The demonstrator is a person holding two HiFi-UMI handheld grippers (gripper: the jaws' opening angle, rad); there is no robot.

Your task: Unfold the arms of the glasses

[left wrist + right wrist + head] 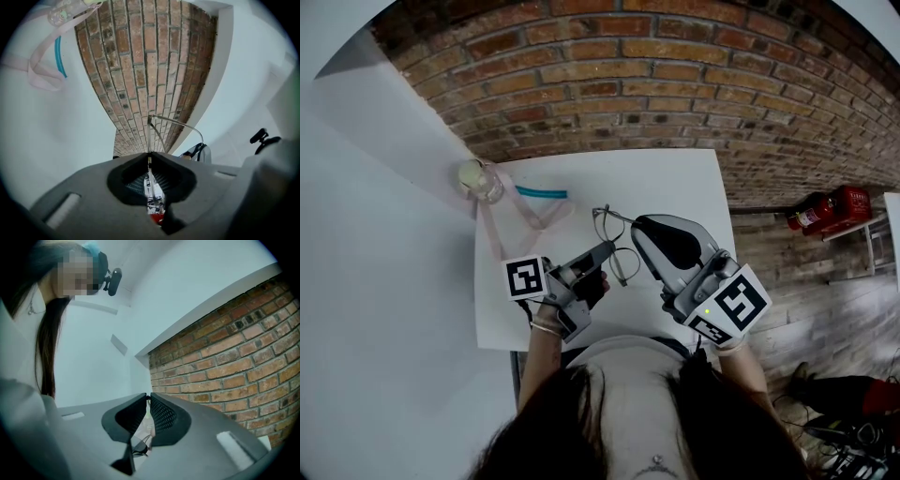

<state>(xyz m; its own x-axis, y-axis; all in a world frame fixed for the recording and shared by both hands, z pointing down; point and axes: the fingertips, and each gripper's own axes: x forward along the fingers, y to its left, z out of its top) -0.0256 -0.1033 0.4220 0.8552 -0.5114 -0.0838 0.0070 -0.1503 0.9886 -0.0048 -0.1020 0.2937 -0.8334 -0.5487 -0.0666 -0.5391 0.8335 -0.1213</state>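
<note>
The thin metal-framed glasses point(615, 246) hang just above the white table point(675, 183), between my two grippers. My left gripper point(607, 251) comes in from the lower left and is shut on the frame by a lens rim. In the left gripper view the wire frame point(151, 123) sticks out past that gripper's closed tips point(149, 157), with one arm curving off to the right. My right gripper point(639, 223) points up-left, its tips meeting the end of one arm. In the right gripper view the jaws point(146, 397) stand almost together on a thin dark piece.
At the table's back left lies a small clear bottle point(480, 179) with a pink strap point(527, 217), beside a teal strip point(542, 192). A brick wall point(675, 84) runs behind the table. A red fire extinguisher point(831, 208) lies on the floor at right.
</note>
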